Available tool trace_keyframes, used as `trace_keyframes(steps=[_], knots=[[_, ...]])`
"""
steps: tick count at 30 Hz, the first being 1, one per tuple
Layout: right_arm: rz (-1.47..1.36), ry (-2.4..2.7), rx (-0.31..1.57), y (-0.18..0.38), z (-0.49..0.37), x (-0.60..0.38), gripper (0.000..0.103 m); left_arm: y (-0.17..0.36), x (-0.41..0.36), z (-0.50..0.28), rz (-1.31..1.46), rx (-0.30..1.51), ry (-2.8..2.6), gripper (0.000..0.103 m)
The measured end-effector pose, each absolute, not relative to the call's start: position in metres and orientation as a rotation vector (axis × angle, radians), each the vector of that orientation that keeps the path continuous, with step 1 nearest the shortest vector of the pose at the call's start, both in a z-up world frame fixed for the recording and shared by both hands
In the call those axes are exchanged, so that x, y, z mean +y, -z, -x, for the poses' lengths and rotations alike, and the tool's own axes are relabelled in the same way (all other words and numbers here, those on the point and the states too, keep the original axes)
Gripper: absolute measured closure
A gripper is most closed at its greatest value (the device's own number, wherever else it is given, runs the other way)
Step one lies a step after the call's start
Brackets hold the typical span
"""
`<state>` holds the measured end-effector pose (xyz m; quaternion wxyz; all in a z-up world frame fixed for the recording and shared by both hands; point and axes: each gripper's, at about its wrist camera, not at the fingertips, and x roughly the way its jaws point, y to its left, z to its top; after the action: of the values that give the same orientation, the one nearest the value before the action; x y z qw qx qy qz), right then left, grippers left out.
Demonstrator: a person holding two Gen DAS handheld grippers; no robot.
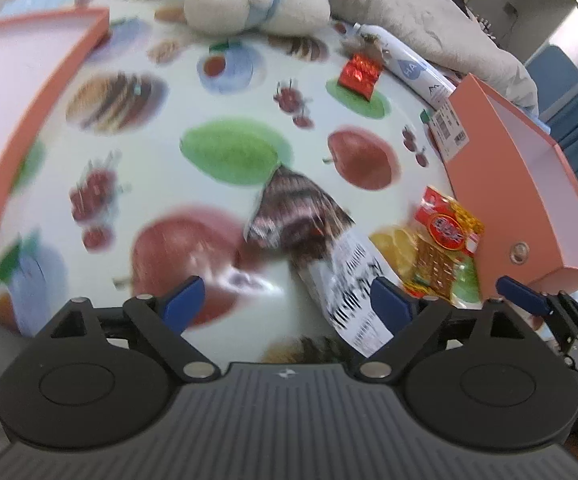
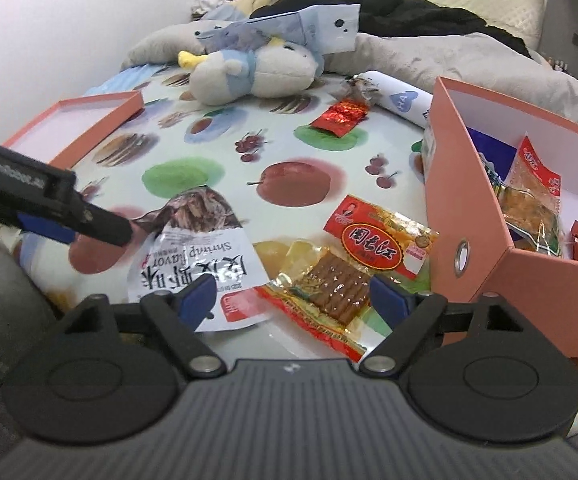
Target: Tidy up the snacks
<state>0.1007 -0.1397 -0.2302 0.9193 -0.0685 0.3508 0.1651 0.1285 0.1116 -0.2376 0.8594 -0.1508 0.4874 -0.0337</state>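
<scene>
Both tongs wide open, empty: right gripper (image 2: 291, 296) straddles dried-tofu packet (image 2: 353, 276); left gripper (image 1: 289, 304) probably over shrimp-flavour pouch (image 1: 313, 236); pinch packet mid-body, then box (image 2: 481, 216) at right

"Shrimp flavor" on silver packet (image 2: 197, 248); "HA" on tube (image 2: 399, 101).

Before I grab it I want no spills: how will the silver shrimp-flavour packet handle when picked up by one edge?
The shrimp-flavour packet looks like thin foil film lying flat and creased on the tablecloth, so it will probably flop and bend from a one-edge grip. Its glossy surface may slip between the fingers. It appears flat and lightly filled, so likely light.
</scene>
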Motion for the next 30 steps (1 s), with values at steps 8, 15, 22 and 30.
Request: trace_keyframes(steps=[8, 15, 22, 30], knots=[[0.11, -0.309, 0.745, 0.243, -0.111, -0.137, 0.018, 0.236, 0.102, -0.155, 0.164, 1.011, 0.182, 0.01], [0.1, -0.221, 0.745, 0.251, -0.126, -0.135, 0.018, 0.257, 0.087, -0.184, 0.087, 1.042, 0.262, 0.005], [0.093, -0.143, 0.786, 0.267, -0.138, -0.132, 0.018, 0.278, 0.085, -0.208, 0.067, 1.074, 0.245, 0.005], [0.067, -0.123, 0.834, 0.282, -0.145, -0.135, 0.016, 0.282, 0.065, -0.213, -0.006, 1.051, 0.248, 0.01]])
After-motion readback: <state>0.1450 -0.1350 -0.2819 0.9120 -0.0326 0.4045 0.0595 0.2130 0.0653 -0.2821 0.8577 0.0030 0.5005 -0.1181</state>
